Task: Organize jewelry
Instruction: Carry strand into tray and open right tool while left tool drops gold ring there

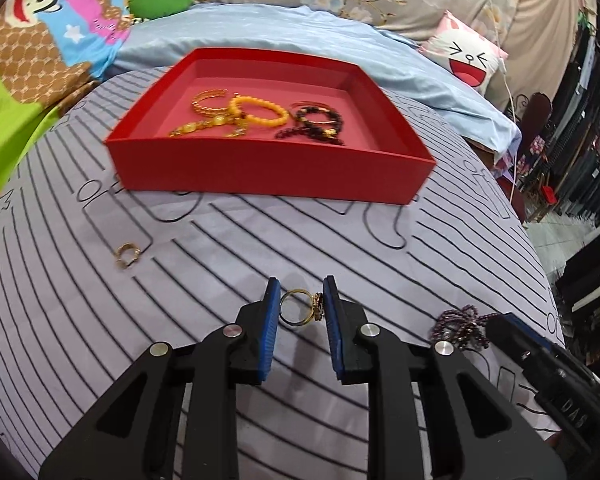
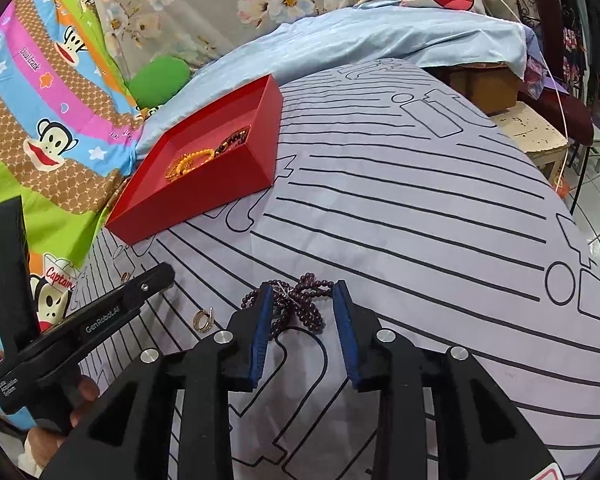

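Left hand-held gripper [image 1: 300, 308] spread around ring [image 1: 299, 307], right hand-held gripper [image 2: 300, 300] spread around beads [image 2: 296, 304], both near box [image 1: 268, 166], poised for pickup.

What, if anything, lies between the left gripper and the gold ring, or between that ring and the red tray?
Nothing visible. The gold ring already sits between the open left gripper fingers, and only bare striped cloth separates it from the red tray. The small gold ring lies off to the left.

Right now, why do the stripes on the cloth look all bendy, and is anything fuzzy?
Left wrist view: fisheye lens bows the striped cloth; the red box edges look slightly smeared. Right wrist view: same curving; the purple beads are sharp.
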The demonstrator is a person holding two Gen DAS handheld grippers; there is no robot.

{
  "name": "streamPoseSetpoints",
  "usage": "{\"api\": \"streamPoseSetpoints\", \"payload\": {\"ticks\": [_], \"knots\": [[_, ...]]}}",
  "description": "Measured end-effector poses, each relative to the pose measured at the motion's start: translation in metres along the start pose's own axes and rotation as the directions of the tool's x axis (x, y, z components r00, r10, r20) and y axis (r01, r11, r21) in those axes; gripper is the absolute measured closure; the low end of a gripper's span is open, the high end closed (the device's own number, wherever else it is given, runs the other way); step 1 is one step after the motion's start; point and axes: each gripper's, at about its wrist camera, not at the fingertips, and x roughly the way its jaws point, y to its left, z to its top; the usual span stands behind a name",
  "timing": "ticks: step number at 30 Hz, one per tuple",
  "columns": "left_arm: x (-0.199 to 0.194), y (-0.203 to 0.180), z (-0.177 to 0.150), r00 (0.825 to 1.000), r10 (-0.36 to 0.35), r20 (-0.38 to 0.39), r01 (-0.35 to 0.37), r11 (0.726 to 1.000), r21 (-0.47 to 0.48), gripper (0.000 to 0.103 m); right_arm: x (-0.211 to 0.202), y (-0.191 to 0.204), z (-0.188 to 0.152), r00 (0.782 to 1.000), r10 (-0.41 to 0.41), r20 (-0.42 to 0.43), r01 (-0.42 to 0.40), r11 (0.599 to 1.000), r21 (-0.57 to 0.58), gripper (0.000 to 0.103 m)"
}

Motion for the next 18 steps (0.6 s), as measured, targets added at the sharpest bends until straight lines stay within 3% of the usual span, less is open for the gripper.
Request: {"api": "streamPoseSetpoints", "payload": {"ticks": [13, 18], "knots": [[-0.004, 0.008, -0.002, 1.0, 0.0, 0.002, 0.0, 1.0, -0.018, 0.082, 0.021, 0.005, 0.006, 1.0, -0.019, -0.012, 0.019, 1.0, 0.02, 0.074], [-0.004, 0.008, -0.003, 1.0, -0.003, 0.0, 0.003, 1.0, -0.021, 0.082, 0.025, 0.009, 0.01, 1.0, -0.007, -0.007, 0.007, 1.0, 0.018, 0.088]]}}
